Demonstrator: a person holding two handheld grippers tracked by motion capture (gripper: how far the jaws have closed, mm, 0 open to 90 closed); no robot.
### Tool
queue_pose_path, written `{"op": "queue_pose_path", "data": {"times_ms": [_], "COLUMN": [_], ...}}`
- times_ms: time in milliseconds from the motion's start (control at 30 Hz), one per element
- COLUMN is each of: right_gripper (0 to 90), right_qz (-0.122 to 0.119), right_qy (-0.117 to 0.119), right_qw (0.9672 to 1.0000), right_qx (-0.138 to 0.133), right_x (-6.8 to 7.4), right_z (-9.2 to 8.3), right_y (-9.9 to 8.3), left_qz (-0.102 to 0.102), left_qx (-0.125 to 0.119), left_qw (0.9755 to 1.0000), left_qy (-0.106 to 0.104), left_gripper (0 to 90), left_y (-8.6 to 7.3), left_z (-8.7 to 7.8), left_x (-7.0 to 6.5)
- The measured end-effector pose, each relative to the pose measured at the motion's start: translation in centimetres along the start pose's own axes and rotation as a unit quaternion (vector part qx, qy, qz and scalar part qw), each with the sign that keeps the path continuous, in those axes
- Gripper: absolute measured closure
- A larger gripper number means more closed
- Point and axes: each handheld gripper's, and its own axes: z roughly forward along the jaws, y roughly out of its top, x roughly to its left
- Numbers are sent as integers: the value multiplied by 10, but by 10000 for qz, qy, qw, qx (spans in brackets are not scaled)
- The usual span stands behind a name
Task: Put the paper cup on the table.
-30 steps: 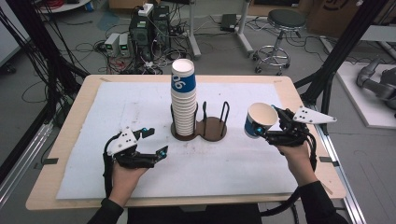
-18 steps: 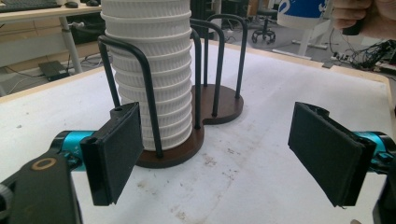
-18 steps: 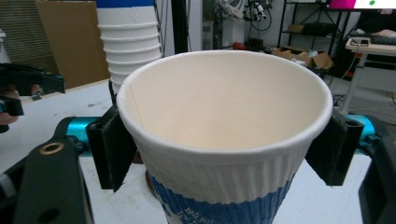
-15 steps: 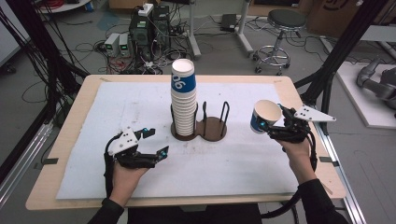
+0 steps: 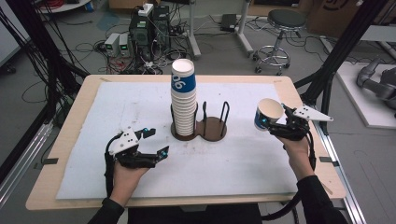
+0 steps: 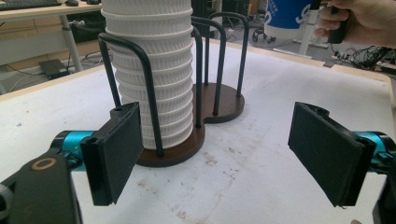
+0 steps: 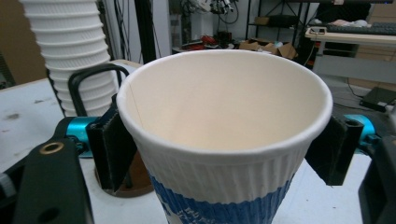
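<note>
- Right tongs [image 5: 274,122] are clamping the cup [image 5: 267,113]; I'm keeping it upright.
- Left tongs [image 5: 152,144] are resting apart, empty.
- I'm aiming it at the holder [image 5: 215,129], clear of the stack [image 5: 184,102].

The white-and-blue ribbed paper cup [image 7: 224,140] is showing a matt, corrugated wall and a smooth cream inside. The black tong pads [image 6: 116,149] are looking rough and matt. The dark brown wooden holder base [image 6: 219,109] is carrying smooth black metal hoops. The scuffed white surface [image 5: 261,163] is looking dull, edged in pale wood.
</note>
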Motion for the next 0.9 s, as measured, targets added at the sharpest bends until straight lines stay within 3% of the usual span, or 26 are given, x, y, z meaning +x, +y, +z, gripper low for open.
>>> {"op": "queue_pose_path", "data": {"times_ms": [300,900], "right_gripper": [212,213], "right_qz": [102,341], "right_qy": [-237,-670], "right_qw": [9994,9961], "right_qx": [251,453], "right_x": [-9,-24], "right_z": [15,39], "right_y": [-11,-33], "left_qz": [19,32], "left_qx": [33,16], "left_qw": [10000,9999], "left_qy": [-13,-106], "left_gripper": [179,170], "left_y": [0,-1], "left_z": [2,2], "left_x": [-1,-1]}}
